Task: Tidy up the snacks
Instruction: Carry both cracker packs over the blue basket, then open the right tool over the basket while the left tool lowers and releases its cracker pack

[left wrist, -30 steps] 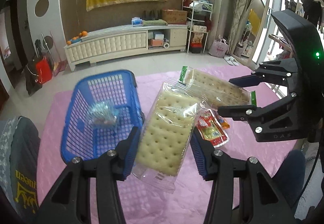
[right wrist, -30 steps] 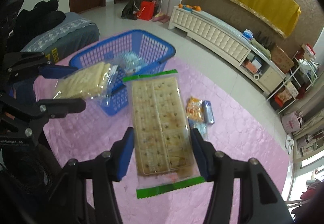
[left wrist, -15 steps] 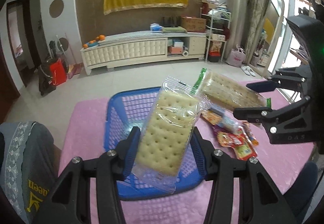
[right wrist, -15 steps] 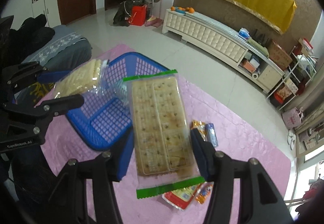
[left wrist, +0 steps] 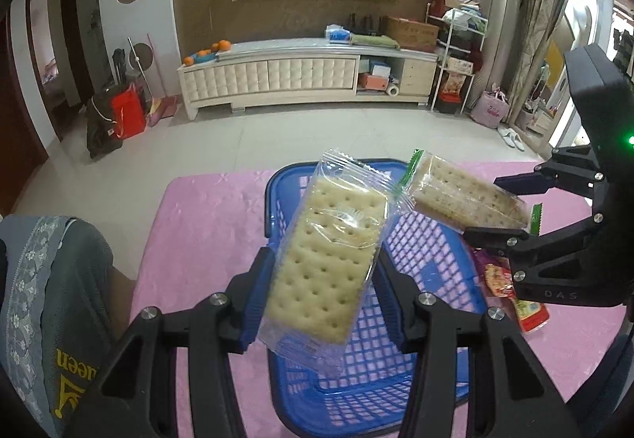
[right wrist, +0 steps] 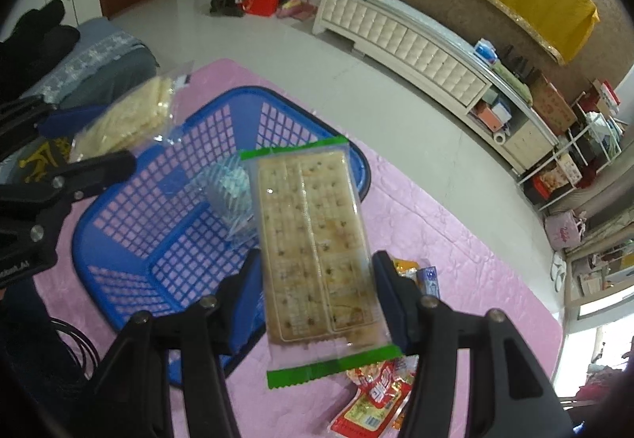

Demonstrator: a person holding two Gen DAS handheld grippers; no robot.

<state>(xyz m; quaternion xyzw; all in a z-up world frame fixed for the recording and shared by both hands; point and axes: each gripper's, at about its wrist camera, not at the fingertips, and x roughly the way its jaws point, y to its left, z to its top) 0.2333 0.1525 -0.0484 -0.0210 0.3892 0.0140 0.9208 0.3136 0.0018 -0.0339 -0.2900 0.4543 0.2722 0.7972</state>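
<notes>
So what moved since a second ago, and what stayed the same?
Both grippers carried their cracker packs from over the pink cloth to above the blue basket. The left gripper still clamps the clear pack; the right gripper still clamps the green-edged pack. Basket and loose snacks stayed put.

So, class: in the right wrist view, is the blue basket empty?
No: a small clear packet already lies on the floor of the basket, beside the green-edged cracker pack that the right gripper holds.

Glossy clear cracker wrapper (left wrist: 329,252), blue plastic basket (left wrist: 432,271)
</notes>
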